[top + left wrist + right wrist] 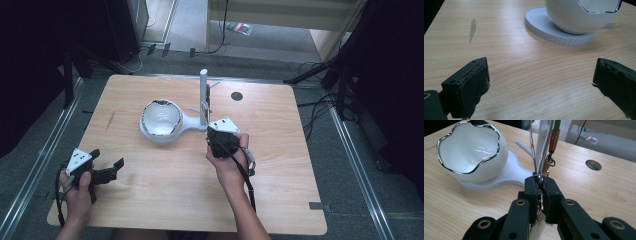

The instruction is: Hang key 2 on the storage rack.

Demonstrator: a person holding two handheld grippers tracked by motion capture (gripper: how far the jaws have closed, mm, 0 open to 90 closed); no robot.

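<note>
Right gripper [539, 186] pinches a silver chain [533, 150] hanging from the white stand [204, 92] mid-table; left gripper [107, 162] idles open near the front-left corner; outcome unclear.

- A wooden table [280, 165] stands in the middle. Its top is light brown with soft wavy lines in the wood.
- Near the far edge of the tabletop there is a small round hole [236, 96].
- A pale streak [110, 120] marks the wood near the left edge.
- The floor [350, 190] around the table is grey, like carpet.
- Shiny metal rails [37, 165] run along the floor on the left and the right.
- Black cables [315, 112] lie on the floor by the far right corner.
- Dark curtains [395, 75] hang on both sides, and it is very dark there.
- Behind the table is a light wooden piece of furniture [280, 15].
- Something small and colourful [239, 28] lies on the floor at the back.
</note>
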